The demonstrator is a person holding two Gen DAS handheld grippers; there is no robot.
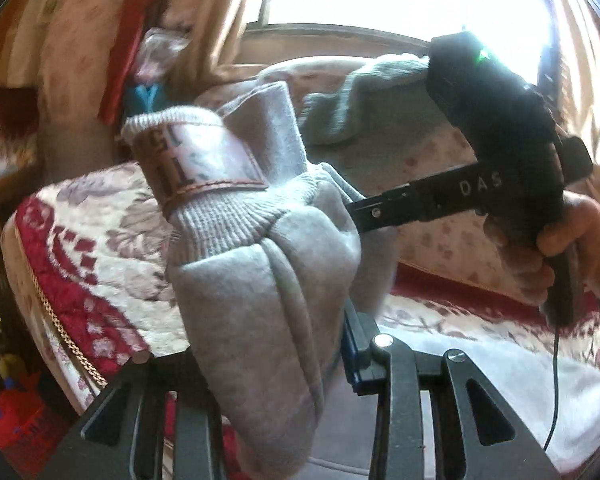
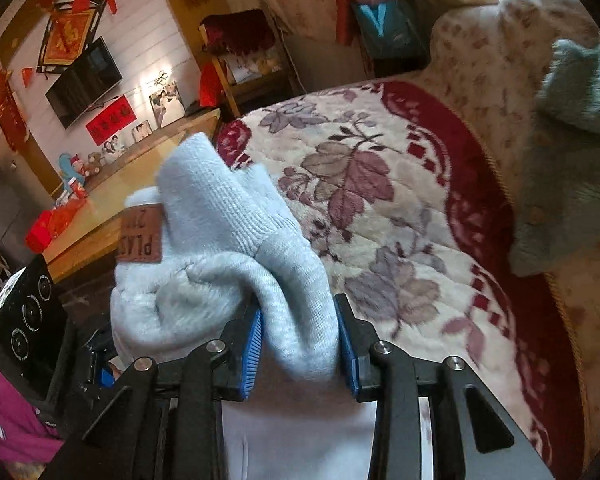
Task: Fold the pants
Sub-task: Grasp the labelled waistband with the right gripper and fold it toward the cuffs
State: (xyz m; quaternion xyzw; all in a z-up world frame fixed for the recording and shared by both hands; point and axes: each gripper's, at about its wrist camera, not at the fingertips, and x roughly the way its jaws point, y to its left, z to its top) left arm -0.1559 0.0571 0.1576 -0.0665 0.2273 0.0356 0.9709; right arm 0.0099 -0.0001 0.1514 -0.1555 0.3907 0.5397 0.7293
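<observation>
Nearest in the right wrist view, the right gripper (image 2: 300, 348) is clamped on a gathered fold of the grey pants (image 2: 228, 264), the cloth pinched between its blue pads (image 2: 253, 350). The ribbed waistband bunches up and away from the jaws, held above the seat, with a brown leather patch (image 2: 140, 236) on its left side.

In the left wrist view, the left gripper (image 1: 300, 364) has the same pants (image 1: 260, 280) filling the space between its fingers; one blue pad (image 1: 350, 354) shows at the right of the cloth, the other is covered, so the grip appears closed on the fabric. The patch (image 1: 204, 160) faces this camera on the raised waistband.

To the right, the right gripper (image 1: 364, 214) reaches into the far side of the bunch, its black handle held by the person's hand (image 1: 560, 256).

Beneath lies a floral red-and-cream blanket (image 2: 380, 184) over the sofa. Farther right, a grey-green cloth (image 2: 572, 152) rests against the sofa back (image 2: 492, 48).

Farthest left, a television (image 2: 84, 84) hangs on a white wall.
</observation>
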